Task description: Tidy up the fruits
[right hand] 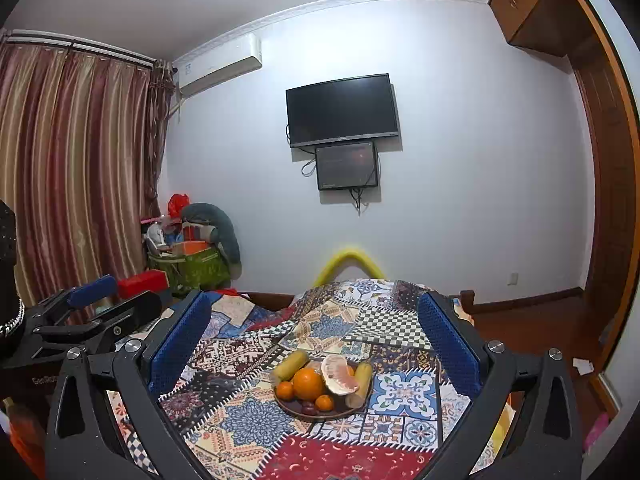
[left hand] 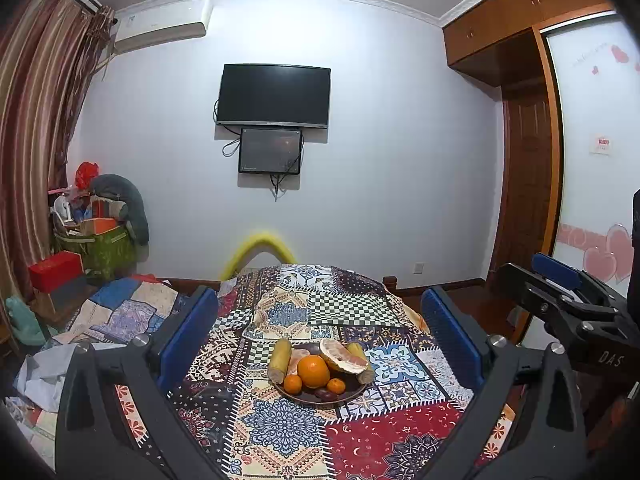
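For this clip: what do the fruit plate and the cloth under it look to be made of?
The plate looks like dark wood or a brown glazed ceramic: shallow, brown, with a dull sheen on the rim; the pictures cannot settle which. The cloth looks like printed woven fabric, matte, with patchwork-style patterns and soft folds at the far edge.

Left gripper (left hand: 320, 344): jaws spread wide, empty, blue pads flanking the plate.
Plate (left hand: 348, 397): dark, on the patchwork cloth (left hand: 288, 432) over the table.
Fruit: large orange (left hand: 313, 371) at centre, two small oranges in front, peeled pomelo (left hand: 344, 356) to its right, corn cob (left hand: 279, 359) on the left.
Right gripper (left hand: 568, 292): at right edge, jaws parted.
Wall: dark TV (left hand: 274, 95).
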`<state>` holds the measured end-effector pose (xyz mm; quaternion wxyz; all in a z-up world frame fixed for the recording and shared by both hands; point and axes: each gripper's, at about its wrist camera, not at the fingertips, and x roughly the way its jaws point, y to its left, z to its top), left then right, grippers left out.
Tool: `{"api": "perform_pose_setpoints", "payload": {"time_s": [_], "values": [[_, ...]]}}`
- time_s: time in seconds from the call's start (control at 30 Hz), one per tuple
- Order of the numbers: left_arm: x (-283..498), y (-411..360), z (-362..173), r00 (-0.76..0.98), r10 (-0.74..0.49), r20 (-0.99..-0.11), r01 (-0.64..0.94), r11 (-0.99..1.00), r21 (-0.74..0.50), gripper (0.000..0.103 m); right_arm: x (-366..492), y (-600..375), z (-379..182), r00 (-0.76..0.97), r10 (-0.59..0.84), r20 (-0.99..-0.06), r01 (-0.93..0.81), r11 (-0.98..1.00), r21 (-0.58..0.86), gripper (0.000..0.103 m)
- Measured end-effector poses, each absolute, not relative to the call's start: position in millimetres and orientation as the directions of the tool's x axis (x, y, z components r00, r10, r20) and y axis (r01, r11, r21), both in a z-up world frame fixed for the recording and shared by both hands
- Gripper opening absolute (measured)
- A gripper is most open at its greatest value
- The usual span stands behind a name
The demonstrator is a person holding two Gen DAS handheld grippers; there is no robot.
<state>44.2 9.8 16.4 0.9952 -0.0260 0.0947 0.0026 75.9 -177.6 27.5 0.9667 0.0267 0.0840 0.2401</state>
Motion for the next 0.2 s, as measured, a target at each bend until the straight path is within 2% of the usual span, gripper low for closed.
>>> {"api": "perform_pose_setpoints", "payload": {"time_s": [0.2], "values": [[46.6, 11.3, 15.4, 0.981, 0.003, -0.194, -0.013, 0.999, -0.052, 0.103, 76.1, -176.2, 26.9, 0.872, 0.466, -0.153, -0.457, 0.885, 0.092, 0.103]]}}
